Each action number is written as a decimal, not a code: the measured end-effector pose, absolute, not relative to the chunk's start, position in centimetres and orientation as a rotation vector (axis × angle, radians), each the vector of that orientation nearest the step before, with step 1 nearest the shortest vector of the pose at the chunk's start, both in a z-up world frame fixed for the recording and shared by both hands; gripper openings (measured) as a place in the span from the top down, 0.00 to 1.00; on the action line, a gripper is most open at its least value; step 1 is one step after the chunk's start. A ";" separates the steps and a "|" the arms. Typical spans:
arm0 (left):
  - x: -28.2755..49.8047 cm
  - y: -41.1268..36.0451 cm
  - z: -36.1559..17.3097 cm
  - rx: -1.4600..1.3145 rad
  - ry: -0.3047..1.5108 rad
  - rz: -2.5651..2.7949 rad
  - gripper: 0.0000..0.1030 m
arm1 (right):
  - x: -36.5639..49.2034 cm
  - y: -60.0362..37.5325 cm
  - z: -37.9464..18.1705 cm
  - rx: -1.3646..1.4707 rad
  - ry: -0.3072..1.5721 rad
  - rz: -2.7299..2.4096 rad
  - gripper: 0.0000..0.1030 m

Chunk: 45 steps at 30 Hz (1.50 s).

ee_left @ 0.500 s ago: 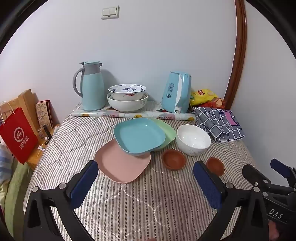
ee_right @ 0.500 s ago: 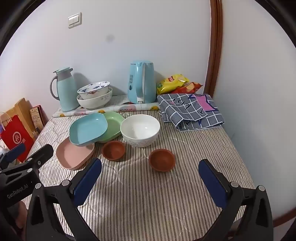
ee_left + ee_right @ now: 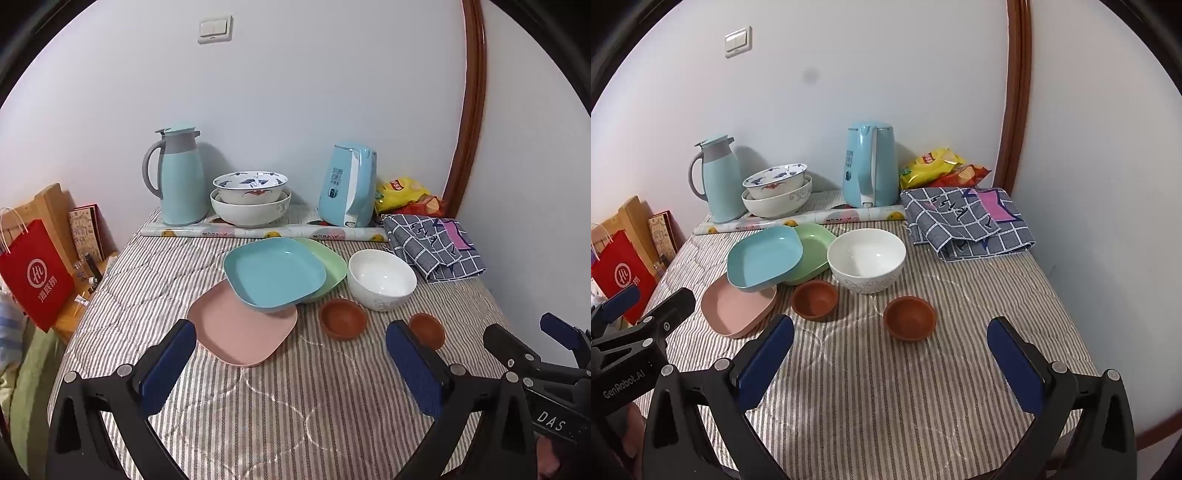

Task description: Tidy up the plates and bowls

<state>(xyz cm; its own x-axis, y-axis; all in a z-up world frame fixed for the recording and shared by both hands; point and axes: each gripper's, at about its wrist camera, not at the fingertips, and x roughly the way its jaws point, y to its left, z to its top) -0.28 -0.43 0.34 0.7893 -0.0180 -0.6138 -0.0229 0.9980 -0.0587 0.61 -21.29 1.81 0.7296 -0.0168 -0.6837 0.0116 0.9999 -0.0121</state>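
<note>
On a table covered with a grey-and-white striped quilted cloth (image 3: 886, 387), three square plastic plates lie in an overlapping row. The pale pink plate (image 3: 240, 328) sits nearest the camera, the sky-blue plate (image 3: 275, 271) rests tilted across its far edge, and the light green plate (image 3: 330, 264) lies partly under the blue one's right side. Just beside the green plate stands a white ceramic bowl with a faint grey pattern (image 3: 866, 258). Two small round terracotta-brown bowls sit in front: the left brown bowl (image 3: 814, 299) is near the pink plate, and the right brown bowl (image 3: 909, 317) stands apart from it, in front of the white bowl.

At the back, against the wall, a pale blue thermos jug with a grey handle (image 3: 179, 177) stands beside two nested bowls, a blue-patterned white bowl (image 3: 250, 186) set inside a larger cream bowl (image 3: 250, 210). To the right is a light blue electric kettle (image 3: 870, 166), then yellow and red snack bags (image 3: 942, 168) and a folded grey checked cloth (image 3: 964, 221). A red paper bag (image 3: 35, 273) hangs off the table's left edge.

The left gripper (image 3: 290, 354) hovers above the cloth in front of the pink plate, its blue-padded jaws spread wide with nothing between them. The right gripper (image 3: 890, 350) hovers in front of the right brown bowl, jaws equally wide and empty
</note>
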 end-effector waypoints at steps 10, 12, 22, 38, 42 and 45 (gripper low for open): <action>-0.4 -0.8 0.4 -0.059 0.656 0.003 0.00 | 0.1 -21.2 2.1 -0.005 0.748 -0.025 0.00; -0.5 -0.7 0.3 -0.060 0.655 0.001 0.00 | 0.1 -21.4 2.2 -0.002 0.749 -0.024 0.00; -0.7 -0.8 0.3 -0.063 0.654 -0.002 0.00 | 0.1 -21.3 2.4 -0.003 0.747 -0.022 0.00; -0.7 -0.9 0.2 -0.061 0.656 -0.005 0.00 | -0.3 -21.3 2.3 -0.002 0.740 -0.020 0.00; -0.7 -1.0 0.1 -0.061 0.656 -0.008 0.00 | -0.3 -21.3 2.3 -0.002 0.738 -0.019 0.00; -0.7 -1.0 0.1 -0.061 0.656 -0.006 0.00 | -0.5 -21.2 2.4 -0.003 0.735 -0.019 0.00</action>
